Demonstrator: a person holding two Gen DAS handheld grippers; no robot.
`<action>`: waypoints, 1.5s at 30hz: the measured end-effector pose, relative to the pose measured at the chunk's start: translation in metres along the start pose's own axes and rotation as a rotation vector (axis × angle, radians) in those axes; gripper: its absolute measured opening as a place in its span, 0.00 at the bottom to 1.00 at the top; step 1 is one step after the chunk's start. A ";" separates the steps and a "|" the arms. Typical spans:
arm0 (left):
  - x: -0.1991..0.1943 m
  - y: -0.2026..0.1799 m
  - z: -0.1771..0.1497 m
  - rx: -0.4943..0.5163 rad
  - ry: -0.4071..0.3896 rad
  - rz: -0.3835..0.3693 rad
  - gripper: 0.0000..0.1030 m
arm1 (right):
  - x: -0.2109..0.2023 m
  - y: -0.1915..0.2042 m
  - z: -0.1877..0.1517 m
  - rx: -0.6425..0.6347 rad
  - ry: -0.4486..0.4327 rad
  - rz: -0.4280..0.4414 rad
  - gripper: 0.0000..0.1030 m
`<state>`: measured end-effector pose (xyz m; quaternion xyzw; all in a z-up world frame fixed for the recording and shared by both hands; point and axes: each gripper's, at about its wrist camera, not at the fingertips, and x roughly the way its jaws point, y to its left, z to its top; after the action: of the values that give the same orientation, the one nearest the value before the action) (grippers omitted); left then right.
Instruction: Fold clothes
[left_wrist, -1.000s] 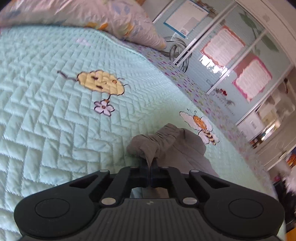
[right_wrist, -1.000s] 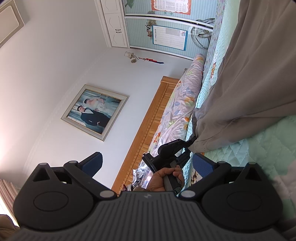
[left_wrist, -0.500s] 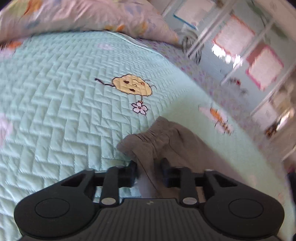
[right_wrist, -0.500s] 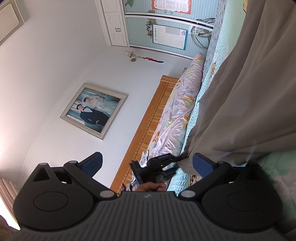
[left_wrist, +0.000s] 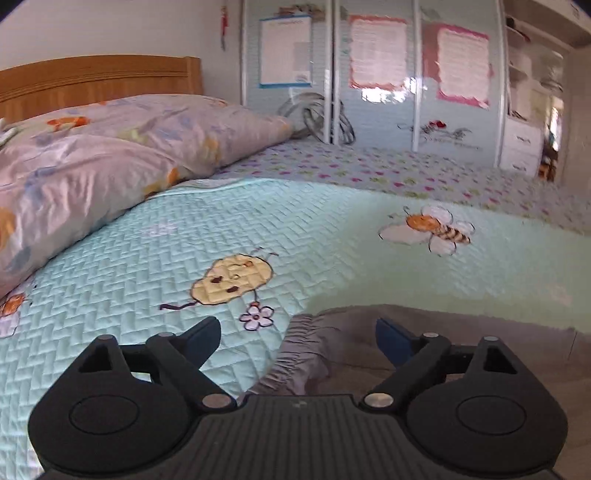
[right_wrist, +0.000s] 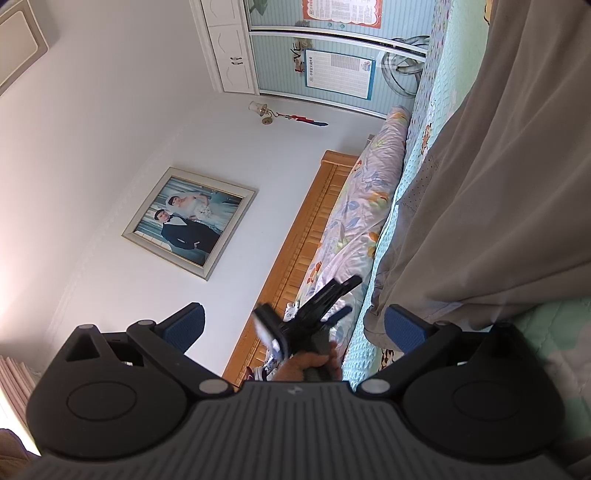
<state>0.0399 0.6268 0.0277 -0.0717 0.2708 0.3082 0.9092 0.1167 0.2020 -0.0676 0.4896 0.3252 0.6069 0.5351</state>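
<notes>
L jaws: opening now, already spread wide; nothing pinched. The left gripper (left_wrist: 297, 338) hangs just above the grey garment (left_wrist: 369, 354), pads clear of the cloth.
What changed: a sec ago L jaws were clamped on the gathered waistband edge (left_wrist: 299, 347); half a sec ago partly parted w/ cloth between; now let go, wrist rolled level and lifted off.
R jaws: wide apart, empty. The right gripper (right_wrist: 293, 325) hasn't moved or changed over the last sec; points slightly upward, garment (right_wrist: 498, 184) fills the right side of its view, close by but not gripped.
Left hand (right_wrist: 314, 363): seen from R cam, holding its gripper handle, blurred.
Garment pos: lying on the quilted bedspread (left_wrist: 166, 266), waistband end nearest L jaws, below the flower motif (left_wrist: 256, 315); rest runs off to the right.
Beyond: pillow (left_wrist: 110, 155) at head of bed, wooden headboard (left_wrist: 99, 81), wardrobe doors (left_wrist: 388, 81) behind.
Meaning for task: release reads as one placement/fold step finished; likely next = regrip elsewhere for another fold. Can't tell how neat the fold is, most of garment out of L view.
</notes>
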 end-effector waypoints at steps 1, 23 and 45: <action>0.007 -0.002 -0.001 0.020 0.022 0.004 0.91 | 0.000 0.000 0.000 0.000 0.000 0.000 1.00; 0.007 -0.024 -0.016 0.224 0.020 -0.020 0.07 | 0.001 0.002 -0.001 0.000 -0.003 0.000 1.00; 0.041 -0.010 0.024 -0.055 -0.067 0.239 0.84 | 0.000 0.001 -0.001 0.009 -0.008 0.013 1.00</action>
<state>0.0837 0.6467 0.0253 -0.0535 0.2383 0.4238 0.8722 0.1156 0.2017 -0.0666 0.4967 0.3226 0.6067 0.5302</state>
